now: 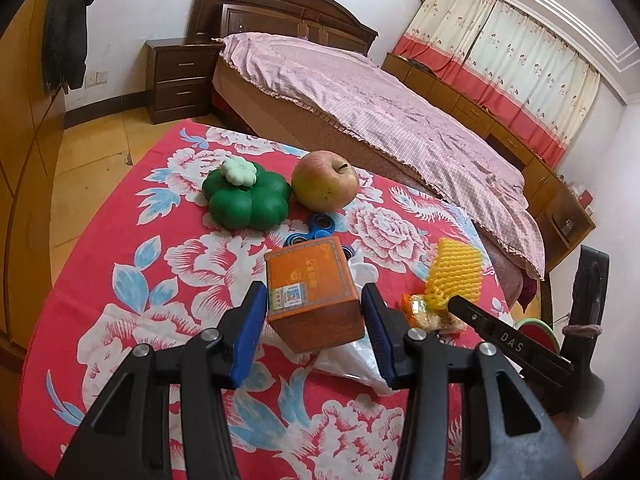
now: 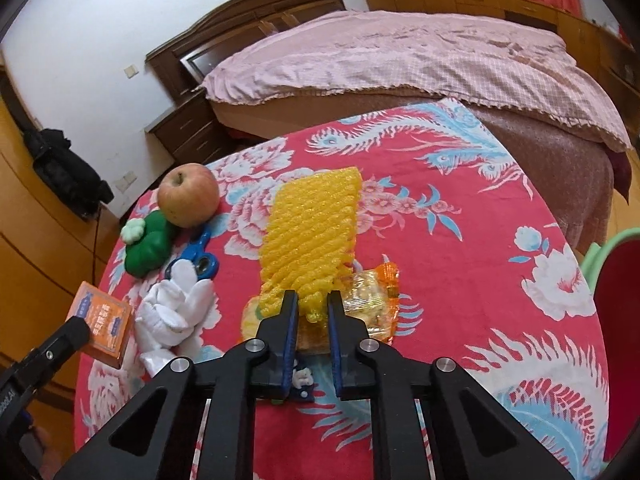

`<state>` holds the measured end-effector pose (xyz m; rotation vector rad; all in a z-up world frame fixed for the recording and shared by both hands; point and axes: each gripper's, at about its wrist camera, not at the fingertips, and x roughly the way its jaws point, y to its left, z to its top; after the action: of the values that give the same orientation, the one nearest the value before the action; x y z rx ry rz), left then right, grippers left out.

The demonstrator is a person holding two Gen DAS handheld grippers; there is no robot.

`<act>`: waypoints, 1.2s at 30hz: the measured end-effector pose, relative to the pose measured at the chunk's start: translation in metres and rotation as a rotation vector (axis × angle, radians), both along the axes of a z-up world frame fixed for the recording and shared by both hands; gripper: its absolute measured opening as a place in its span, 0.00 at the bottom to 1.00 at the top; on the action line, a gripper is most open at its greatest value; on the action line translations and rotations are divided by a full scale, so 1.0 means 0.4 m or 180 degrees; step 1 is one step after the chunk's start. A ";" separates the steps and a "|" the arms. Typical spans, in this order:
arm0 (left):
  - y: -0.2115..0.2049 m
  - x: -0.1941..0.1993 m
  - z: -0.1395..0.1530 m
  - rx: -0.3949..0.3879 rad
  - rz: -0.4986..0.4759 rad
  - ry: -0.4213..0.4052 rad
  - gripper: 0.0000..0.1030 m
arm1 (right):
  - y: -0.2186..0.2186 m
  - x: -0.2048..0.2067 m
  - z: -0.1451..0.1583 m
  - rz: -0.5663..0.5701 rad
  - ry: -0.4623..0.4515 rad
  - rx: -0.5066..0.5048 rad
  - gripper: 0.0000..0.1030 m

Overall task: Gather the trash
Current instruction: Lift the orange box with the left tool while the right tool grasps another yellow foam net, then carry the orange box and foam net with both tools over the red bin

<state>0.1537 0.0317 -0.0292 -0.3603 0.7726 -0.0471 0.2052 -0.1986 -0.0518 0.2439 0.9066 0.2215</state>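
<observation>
My left gripper [image 1: 314, 304] is shut on an orange cardboard box [image 1: 308, 276], one blue pad against each side; the box [image 2: 100, 320] hangs near the table's left edge. A crumpled white plastic bag [image 1: 352, 364] lies under it. My right gripper [image 2: 313, 306] is shut on the near end of a yellow foam fruit net [image 2: 312, 228], which stretches away over the cloth. Partly beneath the net lies a clear and orange snack wrapper [image 2: 372, 296]. In the left wrist view the net [image 1: 454, 272] and wrapper [image 1: 424, 312] sit at the right.
On the red floral tablecloth [image 1: 120, 280] rest an apple [image 1: 324, 180], a green pumpkin-shaped toy [image 1: 244, 200] and a blue fidget spinner [image 1: 316, 228]. A bed [image 1: 360, 100] stands behind the table. At the right edge is a red chair [image 2: 624, 320].
</observation>
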 end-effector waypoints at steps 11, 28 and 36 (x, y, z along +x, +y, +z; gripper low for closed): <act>0.000 -0.024 0.019 -0.0011 -0.0004 -0.0058 0.48 | -0.018 -0.089 0.100 0.0075 -0.0342 0.0150 0.13; -0.034 -0.097 0.077 -0.0026 -0.0106 -0.0235 0.47 | -0.073 -0.240 0.183 0.0043 -0.0614 0.0221 0.13; -0.061 -0.126 0.094 -0.0013 -0.0211 -0.0285 0.47 | -0.117 -0.303 0.187 -0.0085 -0.0633 0.0233 0.13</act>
<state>0.1032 0.0073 0.0083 -0.3340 0.6958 -0.1264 0.0840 -0.2455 0.0229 0.2964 0.6986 0.2499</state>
